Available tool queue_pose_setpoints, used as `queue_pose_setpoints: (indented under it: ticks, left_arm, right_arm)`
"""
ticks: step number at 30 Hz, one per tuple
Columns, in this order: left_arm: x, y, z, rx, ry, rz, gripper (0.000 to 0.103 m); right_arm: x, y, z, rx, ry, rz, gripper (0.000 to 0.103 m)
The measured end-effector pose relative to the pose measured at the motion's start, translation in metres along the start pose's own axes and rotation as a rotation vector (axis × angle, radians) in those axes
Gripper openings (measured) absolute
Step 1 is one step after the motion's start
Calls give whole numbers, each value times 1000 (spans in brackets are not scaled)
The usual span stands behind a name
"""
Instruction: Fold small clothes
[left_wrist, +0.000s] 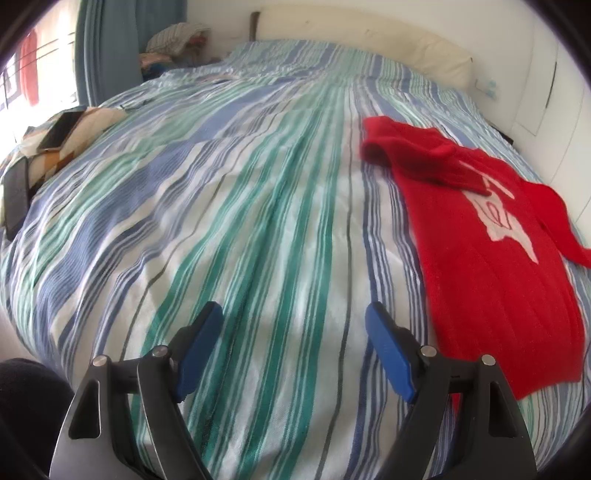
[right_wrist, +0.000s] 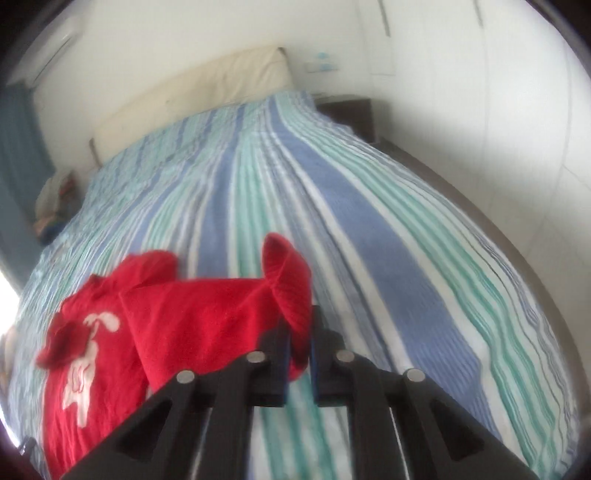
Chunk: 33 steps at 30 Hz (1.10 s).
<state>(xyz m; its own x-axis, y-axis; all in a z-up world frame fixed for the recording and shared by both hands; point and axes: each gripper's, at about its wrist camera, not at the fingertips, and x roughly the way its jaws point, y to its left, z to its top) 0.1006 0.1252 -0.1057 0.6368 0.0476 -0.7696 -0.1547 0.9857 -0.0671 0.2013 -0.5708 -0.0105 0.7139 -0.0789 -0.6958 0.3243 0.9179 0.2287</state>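
A small red sweater (left_wrist: 491, 266) with a white rabbit motif lies on the striped bedspread (left_wrist: 240, 206), to the right in the left wrist view. One sleeve is folded across its chest. My left gripper (left_wrist: 293, 317) is open and empty above the bedspread, left of the sweater's hem. In the right wrist view my right gripper (right_wrist: 299, 354) is shut on the sweater's (right_wrist: 184, 321) other sleeve (right_wrist: 291, 291) and holds its cuff raised above the bed.
Two phones (left_wrist: 59, 129) lie on a patterned cushion at the bed's left edge. A cream headboard (left_wrist: 369, 44) and a pile of clothes (left_wrist: 177, 40) are at the far end. A dark nightstand (right_wrist: 351, 110) stands by the bed's far right corner.
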Motion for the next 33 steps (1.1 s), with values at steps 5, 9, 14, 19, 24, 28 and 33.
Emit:
queue_pose_setpoints:
  ticks: [5, 9, 14, 19, 24, 28, 33]
  left_arm:
    - [2, -7, -4, 43, 12, 46, 81]
    - [-3, -12, -4, 79, 27, 70, 81]
    - [-9, -24, 9, 108, 46, 56, 81]
    - [-20, -56, 54, 191, -40, 15, 82]
    - [-6, -111, 114, 392, -107, -61, 91]
    - [32, -166, 152, 600, -49, -122, 91]
    - [85, -226, 184, 764, 38, -113, 91]
  right_arm:
    - [6, -87, -32, 239, -13, -8, 8]
    - [23, -110, -56, 383, 29, 32, 8]
    - [21, -123, -56, 459, 37, 46, 9]
    - [-2, -144, -61, 511, 3, -81, 16]
    - [-62, -149, -52, 482, -156, -236, 34]
    - [-100, -110, -47, 359, -277, -200, 57]
    - [-96, -45, -62, 166, -285, -93, 66]
